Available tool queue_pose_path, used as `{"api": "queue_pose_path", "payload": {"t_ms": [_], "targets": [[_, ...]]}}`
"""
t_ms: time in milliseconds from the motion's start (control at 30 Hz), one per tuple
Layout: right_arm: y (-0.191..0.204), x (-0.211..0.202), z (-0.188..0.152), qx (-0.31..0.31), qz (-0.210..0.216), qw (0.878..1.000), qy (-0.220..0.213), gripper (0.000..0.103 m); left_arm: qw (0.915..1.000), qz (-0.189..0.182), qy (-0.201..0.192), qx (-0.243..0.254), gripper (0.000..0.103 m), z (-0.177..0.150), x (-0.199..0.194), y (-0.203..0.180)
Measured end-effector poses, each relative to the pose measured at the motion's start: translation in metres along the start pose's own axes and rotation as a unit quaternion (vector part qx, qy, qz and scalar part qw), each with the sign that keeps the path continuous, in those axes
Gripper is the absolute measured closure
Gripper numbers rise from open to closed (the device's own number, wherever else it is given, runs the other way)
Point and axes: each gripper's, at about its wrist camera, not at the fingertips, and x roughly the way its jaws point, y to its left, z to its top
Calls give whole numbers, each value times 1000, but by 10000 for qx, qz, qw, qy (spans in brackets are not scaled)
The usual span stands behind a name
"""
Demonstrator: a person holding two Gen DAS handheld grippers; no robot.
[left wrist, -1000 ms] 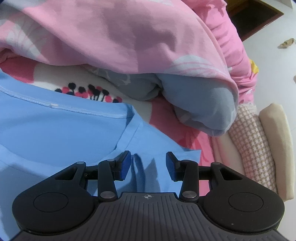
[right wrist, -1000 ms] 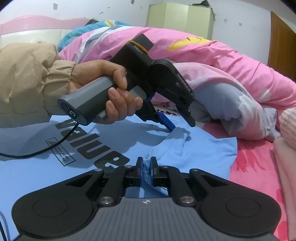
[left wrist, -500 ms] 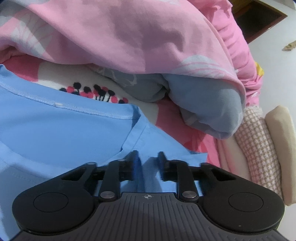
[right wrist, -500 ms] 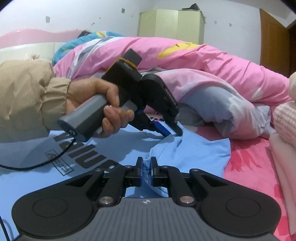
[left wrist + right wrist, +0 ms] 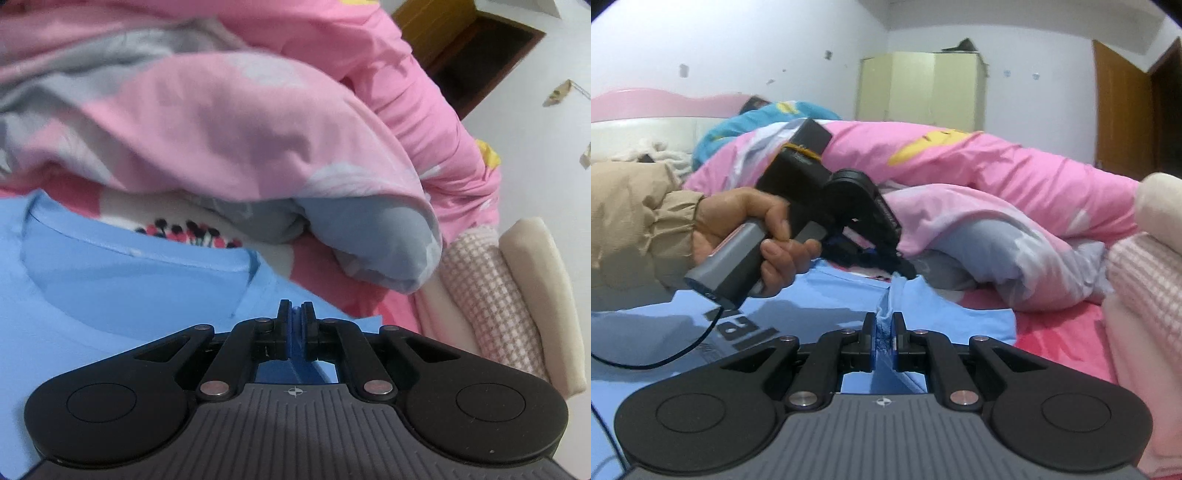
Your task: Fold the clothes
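Fabric: smooth blue T-shirt [image 5: 110, 295]; ridged fold pinched; quilt [image 5: 240, 129] puffy pink

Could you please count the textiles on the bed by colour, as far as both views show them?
Blue: 1, the T-shirt
Pink: 2, the quilt and the checked cloth
Cream: 1, the folded cloth
Total: 4
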Motion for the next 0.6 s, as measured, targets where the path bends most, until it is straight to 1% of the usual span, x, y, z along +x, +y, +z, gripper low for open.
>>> {"api": "queue_pose_path", "payload": {"t_ms": [100,200,400,600], "targets": [[16,7,-1,-321,183,9992,151,96,9996,147,-61,248,100,-2,-12,6],[29,14,-6,-580,305,9973,328,96,9988,300,-80,372,100,-6,-15,9],[35,25,-13,-671,392,9953,572,96,9978,516,-153,376,100,-19,-18,24],[37,27,-17,-679,456,9943,691,96,9965,620,-180,539,100,-31,-20,29]]}}
